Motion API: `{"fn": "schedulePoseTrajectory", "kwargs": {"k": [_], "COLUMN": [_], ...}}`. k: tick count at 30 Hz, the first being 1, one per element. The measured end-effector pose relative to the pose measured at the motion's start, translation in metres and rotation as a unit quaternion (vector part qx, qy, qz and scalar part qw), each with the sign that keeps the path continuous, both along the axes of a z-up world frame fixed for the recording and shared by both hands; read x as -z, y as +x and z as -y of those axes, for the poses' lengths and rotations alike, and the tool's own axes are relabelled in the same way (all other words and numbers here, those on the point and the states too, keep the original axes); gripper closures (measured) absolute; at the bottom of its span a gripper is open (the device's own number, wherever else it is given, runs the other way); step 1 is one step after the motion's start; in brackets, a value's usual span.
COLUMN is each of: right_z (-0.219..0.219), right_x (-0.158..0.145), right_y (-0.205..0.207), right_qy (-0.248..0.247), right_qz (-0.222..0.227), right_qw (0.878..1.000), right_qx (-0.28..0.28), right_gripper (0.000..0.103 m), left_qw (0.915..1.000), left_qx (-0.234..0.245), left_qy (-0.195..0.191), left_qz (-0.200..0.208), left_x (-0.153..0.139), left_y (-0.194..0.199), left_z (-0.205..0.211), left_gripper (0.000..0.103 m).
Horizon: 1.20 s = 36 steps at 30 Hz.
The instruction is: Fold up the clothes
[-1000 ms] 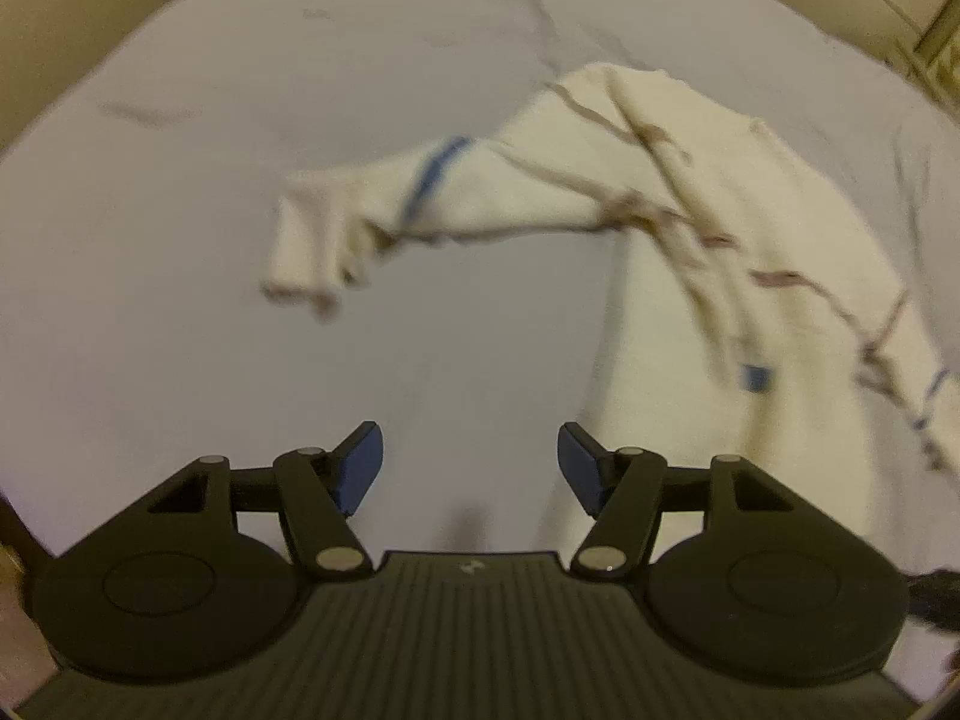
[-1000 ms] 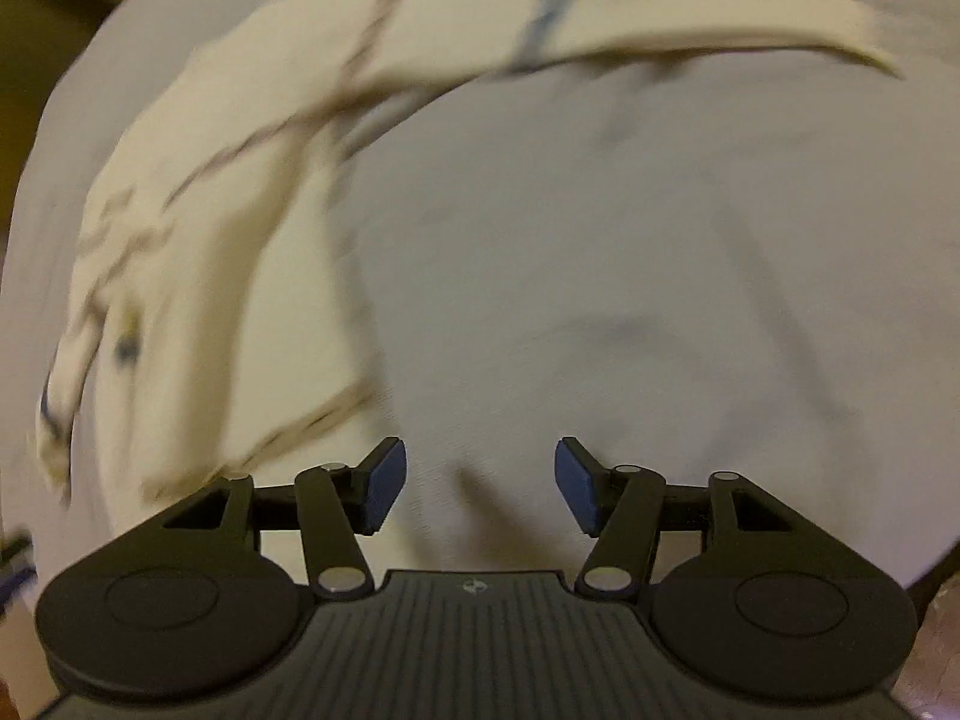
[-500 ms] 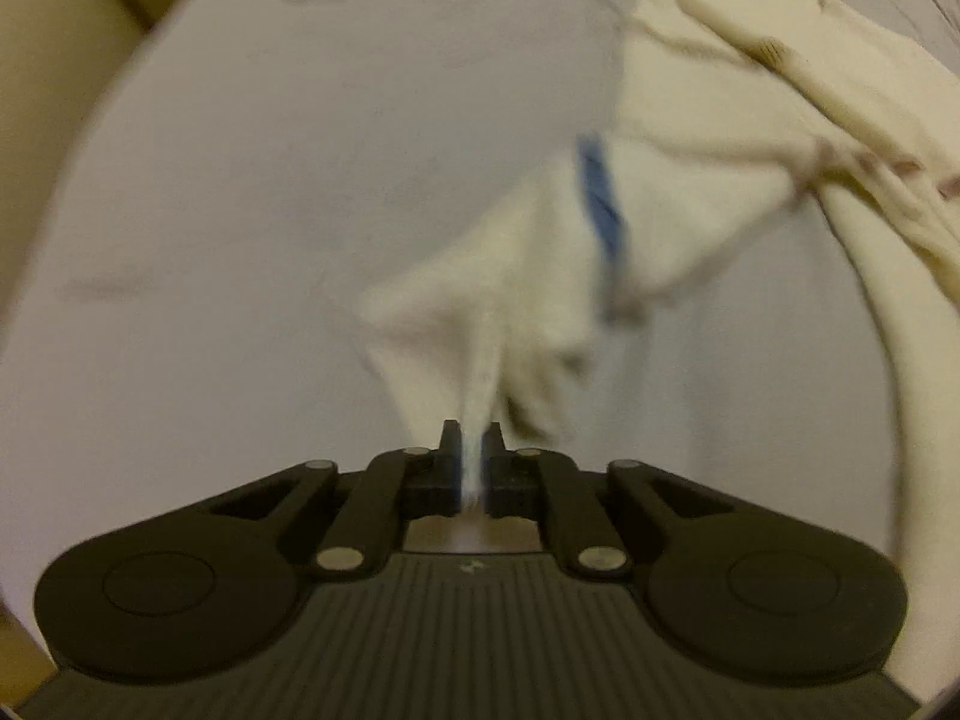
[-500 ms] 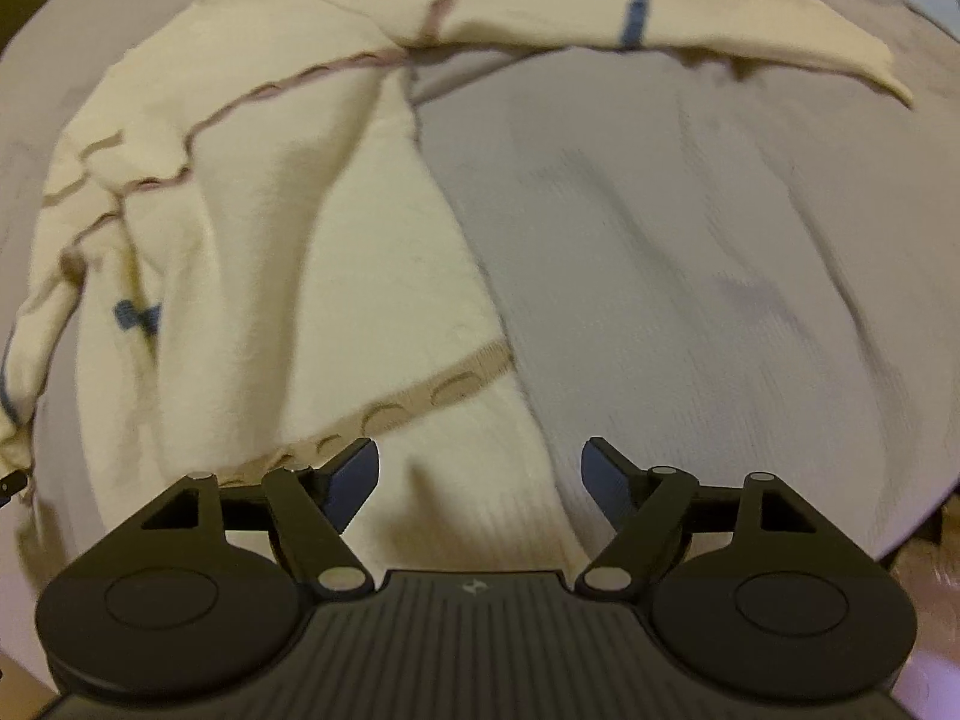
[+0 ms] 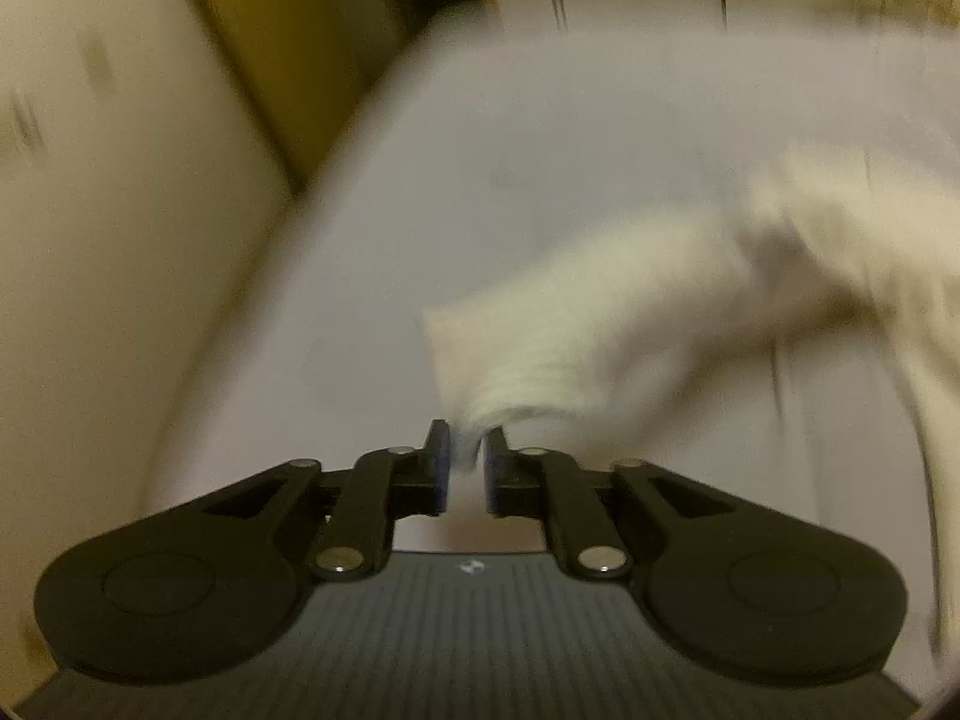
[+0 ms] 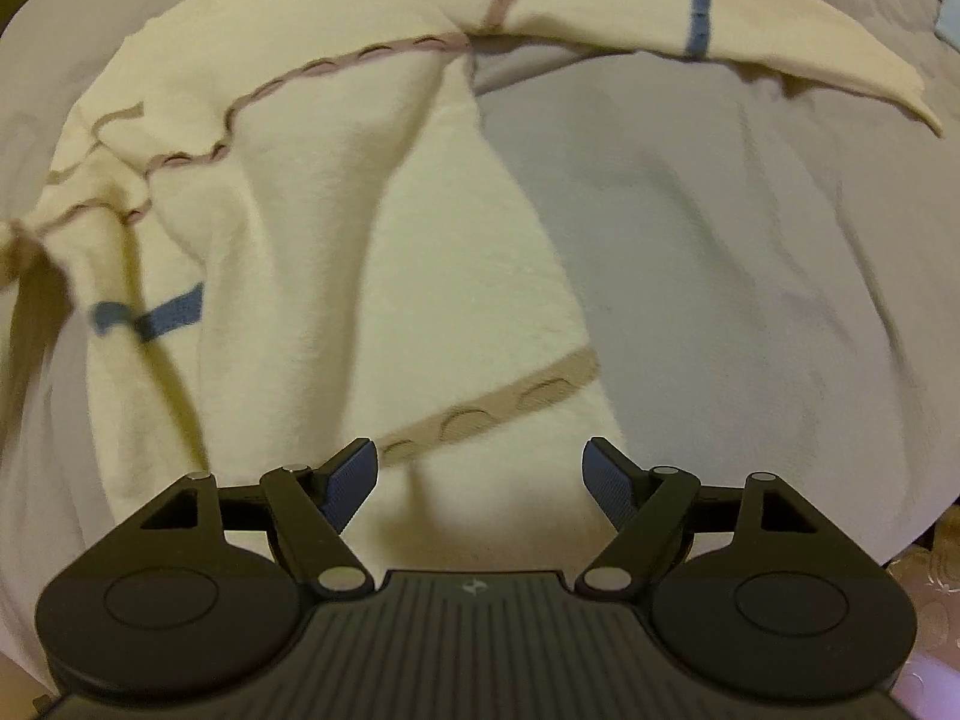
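On bed (image 6: 750, 240) | left fingers (image 5: 437, 456) loosening on sweater (image 5: 540, 360) cuff | right fingers (image 6: 354, 480) apart

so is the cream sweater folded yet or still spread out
Not folded: the cream sweater lies rumpled on the grey sheet, one sleeve stretched out sideways.

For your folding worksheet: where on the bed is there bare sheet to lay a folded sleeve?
Bare grey sheet lies right of the cream sweater, below its outstretched sleeve. The left is crowded with bunched cloth.
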State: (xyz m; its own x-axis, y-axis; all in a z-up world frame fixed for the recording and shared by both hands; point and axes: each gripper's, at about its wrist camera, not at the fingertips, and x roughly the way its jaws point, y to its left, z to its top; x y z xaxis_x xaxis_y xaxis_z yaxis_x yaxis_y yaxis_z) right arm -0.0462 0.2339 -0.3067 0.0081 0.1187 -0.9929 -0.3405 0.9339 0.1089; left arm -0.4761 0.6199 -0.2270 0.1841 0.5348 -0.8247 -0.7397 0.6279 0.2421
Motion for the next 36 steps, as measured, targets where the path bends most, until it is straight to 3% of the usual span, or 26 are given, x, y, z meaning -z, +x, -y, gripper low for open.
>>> {"fn": "schedulePoseTrajectory", "kwargs": {"k": [3, 5, 7, 10, 13, 17, 18, 19, 20, 22, 25, 27, 29, 31, 33, 35, 36], "right_z": [-0.003, -0.004, -0.002, -0.003, -0.006, -0.009, -0.009, -0.008, -0.008, -0.007, -0.007, -0.007, -0.010, -0.015, -0.019, -0.023, -0.024], "right_x": [0.001, 0.000, -0.002, -0.001, -0.002, -0.007, -0.008, -0.007, -0.006, -0.004, -0.007, -0.011, -0.015, -0.017, -0.019, -0.020, -0.020], "right_y": [0.001, 0.001, 0.002, 0.002, 0.002, 0.000, 0.000, -0.001, -0.001, -0.002, 0.000, 0.005, 0.008, 0.011, 0.013, 0.013, 0.012], "right_qy": [-0.008, -0.014, -0.021, -0.034, -0.036, -0.035, -0.035, -0.038, -0.041, -0.050, -0.053, -0.046, -0.041, -0.039, -0.037, -0.034, -0.032], "right_qz": [0.000, 0.002, 0.005, 0.005, 0.006, 0.015, 0.017, 0.016, 0.016, 0.015, 0.021, 0.028, 0.035, 0.040, 0.042, 0.044, 0.043], "right_qw": [1.000, 1.000, 1.000, 0.999, 0.999, 0.999, 0.999, 0.999, 0.999, 0.998, 0.998, 0.998, 0.998, 0.998, 0.998, 0.998, 0.998], "right_qx": [-0.005, -0.005, -0.003, -0.006, -0.021, -0.033, -0.032, -0.029, -0.027, -0.026, -0.021, -0.015, -0.012, -0.013, -0.018, -0.023, -0.023], "right_gripper": [0.024, 0.022, 0.019, 0.019, 0.018, 0.015, 0.015, 0.014, 0.014, 0.014, 0.014, 0.014, 0.014, 0.014, 0.014, 0.014, 0.014], "left_qw": [0.9872, 0.9815, 0.9732, 0.9633, 0.9502, 0.9214, 0.9146, 0.9183, 0.9229, 0.9363, 0.9520, 0.9670, 0.9774, 0.9747, 0.9722, 0.9622, 0.9686], "left_qx": [-0.068, -0.091, -0.112, -0.138, -0.186, -0.277, -0.289, -0.281, -0.270, -0.240, -0.192, -0.134, -0.041, 0.058, 0.140, 0.219, 0.215], "left_qy": [-0.133, -0.168, -0.199, -0.207, -0.212, -0.239, -0.249, -0.248, -0.246, -0.232, -0.184, -0.107, -0.019, 0.068, 0.085, 0.099, 0.077], "left_qz": [-0.056, -0.017, 0.025, 0.101, 0.133, 0.131, 0.134, 0.128, 0.121, 0.109, 0.151, 0.188, 0.207, 0.205, 0.168, 0.128, 0.097], "left_x": [0.069, 0.068, 0.065, 0.046, 0.049, 0.082, 0.092, 0.097, 0.100, 0.101, 0.064, 0.016, -0.038, -0.088, -0.101, -0.112, -0.094], "left_y": [-0.022, -0.020, -0.018, -0.009, -0.022, -0.041, -0.043, -0.039, -0.033, -0.021, -0.016, -0.014, -0.009, -0.003, -0.006, -0.010, -0.015], "left_z": [0.023, 0.026, 0.028, -0.002, -0.048, -0.091, -0.095, -0.095, -0.093, -0.089, -0.088, -0.087, -0.084, -0.074, -0.048, -0.022, -0.015], "left_gripper": [0.088, 0.086, 0.057, 0.049, 0.038, 0.038, 0.045, 0.062, 0.069, 0.096, 0.097, 0.097, 0.097, 0.096, 0.096, 0.094, 0.090]}}
